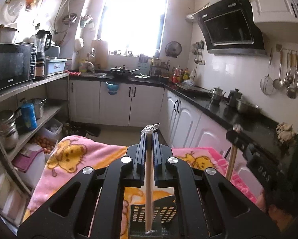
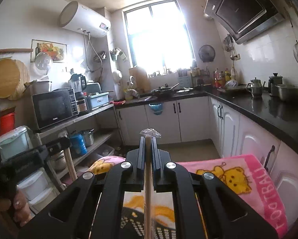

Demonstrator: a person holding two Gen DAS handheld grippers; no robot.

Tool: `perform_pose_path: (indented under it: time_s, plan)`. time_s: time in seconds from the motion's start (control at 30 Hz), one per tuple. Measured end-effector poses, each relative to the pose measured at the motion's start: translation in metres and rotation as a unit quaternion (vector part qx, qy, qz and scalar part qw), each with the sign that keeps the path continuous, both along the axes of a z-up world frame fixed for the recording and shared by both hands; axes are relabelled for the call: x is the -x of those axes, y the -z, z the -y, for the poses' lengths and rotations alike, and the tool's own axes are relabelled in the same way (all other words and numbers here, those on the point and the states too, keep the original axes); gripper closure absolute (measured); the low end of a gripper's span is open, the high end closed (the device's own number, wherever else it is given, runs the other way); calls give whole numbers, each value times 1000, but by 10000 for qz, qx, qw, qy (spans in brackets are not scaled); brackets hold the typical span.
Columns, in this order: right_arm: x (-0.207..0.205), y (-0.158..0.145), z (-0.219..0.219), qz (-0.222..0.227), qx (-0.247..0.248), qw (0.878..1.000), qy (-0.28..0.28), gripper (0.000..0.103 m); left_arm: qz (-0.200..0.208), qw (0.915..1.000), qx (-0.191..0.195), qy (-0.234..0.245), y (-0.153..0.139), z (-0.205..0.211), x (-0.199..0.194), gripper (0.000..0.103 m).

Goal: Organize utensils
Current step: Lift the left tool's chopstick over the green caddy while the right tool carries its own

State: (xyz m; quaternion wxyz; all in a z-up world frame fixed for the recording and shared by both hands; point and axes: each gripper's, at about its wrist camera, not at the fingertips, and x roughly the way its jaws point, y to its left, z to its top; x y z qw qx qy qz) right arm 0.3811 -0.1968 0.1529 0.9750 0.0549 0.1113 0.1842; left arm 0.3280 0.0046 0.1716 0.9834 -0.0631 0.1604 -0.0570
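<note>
Kitchen cabinets lie ahead; below each gripper a pink blanket (image 1: 73, 155) covers the bench. Our left gripper (image 1: 149, 134) and right gripper (image 2: 148, 138) each pinch a wrapped chopstick (image 1: 149, 175) above the black mesh holder (image 1: 164, 213). Light, stiff, slippery wood seems best gripped mid-shaft.

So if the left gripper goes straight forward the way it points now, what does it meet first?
Probably nothing close. The left gripper, shut on wrapped chopsticks, points over the pink blanket toward open floor and the white cabinets beneath the window. Depth is unclear.
</note>
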Motion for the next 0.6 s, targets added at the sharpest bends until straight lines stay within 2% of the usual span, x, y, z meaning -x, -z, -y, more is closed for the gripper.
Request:
perform_pose_path:
  time_s: [0.27, 0.6]
  plan:
    - [-16, 28, -8, 11, 152, 9999, 45, 97, -89, 9998, 68, 188, 33, 1, -14, 101]
    - [-15, 55, -4, -108, 133, 9998, 139, 97, -189, 9989, 155, 408, 63, 1, -27, 101]
